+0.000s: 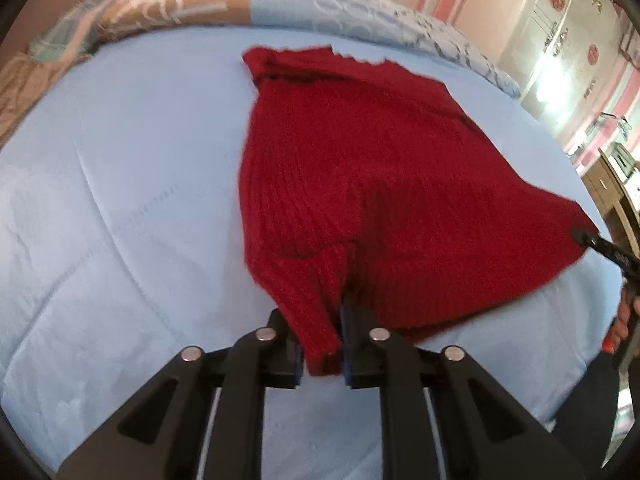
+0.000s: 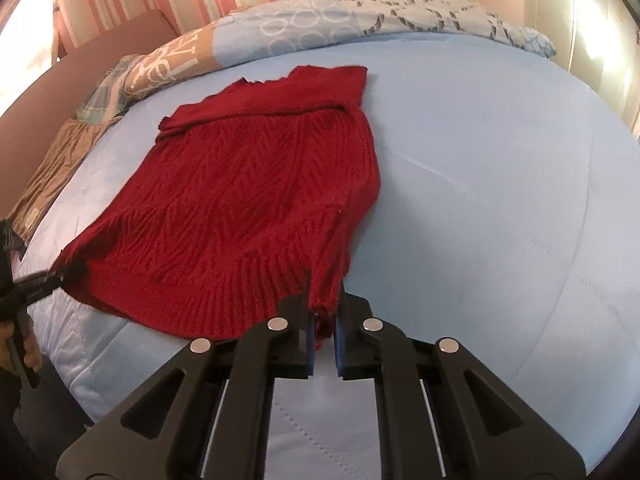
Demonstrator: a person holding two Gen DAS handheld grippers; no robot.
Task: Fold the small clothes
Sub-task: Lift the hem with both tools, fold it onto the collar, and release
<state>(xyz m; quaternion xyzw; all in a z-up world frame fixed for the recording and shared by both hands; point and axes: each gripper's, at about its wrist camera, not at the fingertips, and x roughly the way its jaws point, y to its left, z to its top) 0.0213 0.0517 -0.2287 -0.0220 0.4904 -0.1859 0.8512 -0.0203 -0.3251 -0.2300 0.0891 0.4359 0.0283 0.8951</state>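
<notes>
Now both tools, left tool (image 1: 322, 344) and right tool (image 2: 324, 336), clamped on red sweater (image 2: 256, 208) hem corners.

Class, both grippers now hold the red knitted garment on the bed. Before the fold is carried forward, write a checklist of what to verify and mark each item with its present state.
1. Left gripper shut on a near corner of the red sweater: ok.
2. Right gripper shut on the other near corner: ok.
3. Near hem pulled out between the two grips: ok, slightly bowed.
4. Far end of the sweater flat on the blue quilt: not ok, a folded-over band and uneven edge show there.
5. Quilt beyond the sweater free of other items up to the patterned bedding: ok.
6. Depth of fabric between the fingers: cannot tell.
</notes>
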